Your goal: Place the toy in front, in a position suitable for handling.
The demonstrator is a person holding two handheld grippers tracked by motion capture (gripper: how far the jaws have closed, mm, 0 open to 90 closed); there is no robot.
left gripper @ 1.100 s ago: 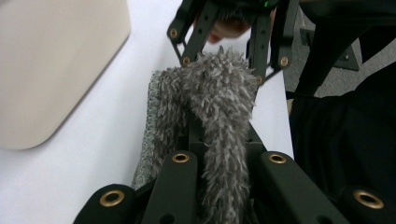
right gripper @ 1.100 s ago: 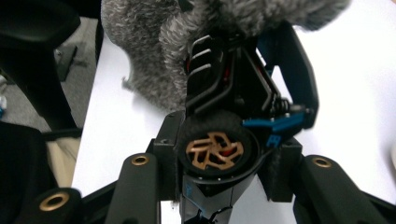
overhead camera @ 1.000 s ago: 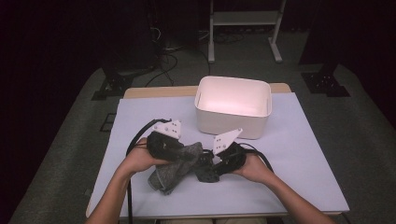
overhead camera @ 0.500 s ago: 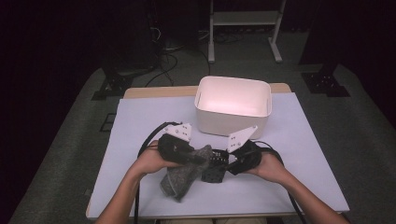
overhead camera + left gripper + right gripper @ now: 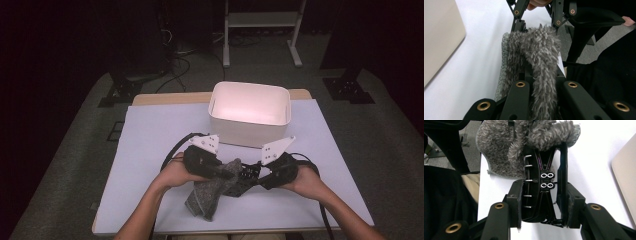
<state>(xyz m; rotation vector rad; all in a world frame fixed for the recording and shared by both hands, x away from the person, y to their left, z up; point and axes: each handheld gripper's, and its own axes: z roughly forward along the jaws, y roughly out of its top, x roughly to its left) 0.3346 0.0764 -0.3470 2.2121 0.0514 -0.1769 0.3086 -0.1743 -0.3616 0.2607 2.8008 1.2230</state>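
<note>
Both claws shifted right w/ grey cloth [image 5: 212,192]; grip unchanged, prob.

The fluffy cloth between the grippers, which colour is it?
The fluffy cloth is grey, with a shaggy pile; the left gripper view shows it best.

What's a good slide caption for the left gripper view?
Left gripper clamped on a fuzzy grey cloth, the right gripper meeting it above the white table.
</note>
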